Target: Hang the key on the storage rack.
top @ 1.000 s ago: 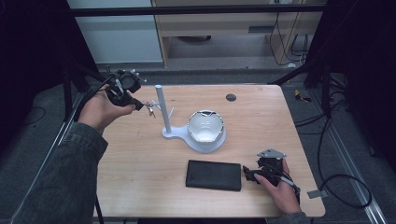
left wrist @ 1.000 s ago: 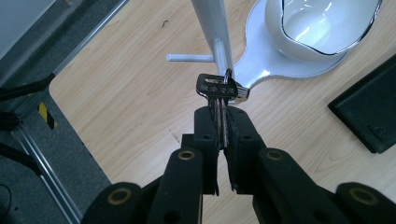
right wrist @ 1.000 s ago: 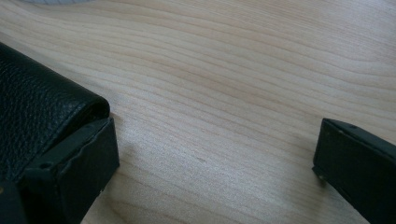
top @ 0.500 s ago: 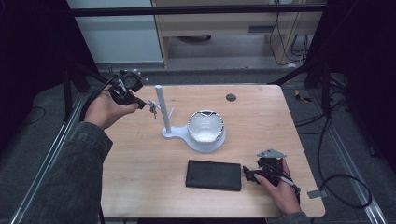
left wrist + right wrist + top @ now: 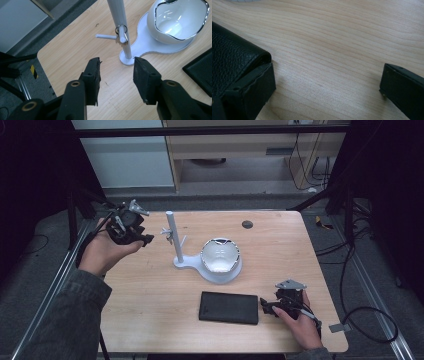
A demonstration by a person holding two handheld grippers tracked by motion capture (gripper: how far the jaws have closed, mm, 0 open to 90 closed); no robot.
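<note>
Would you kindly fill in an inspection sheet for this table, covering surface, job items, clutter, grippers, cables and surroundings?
Surface: wooden table, a few small marks near the post.
Job's things: white stand with upright post and pegs; a small ring with a trinket hangs on one peg. White bowl with a shiny rim sits on the stand's base.
Clutter: black case lying flat near the front edge; small dark disc at the far side.
Grippers: left gripper has just been opening, nothing between its jaws, short of the post. Right gripper open, one jaw beside the case's end.
Cables: one trails from each gripper; more lie on the floor at right.
Surroundings: dark frame rails, cabinet behind.
</note>
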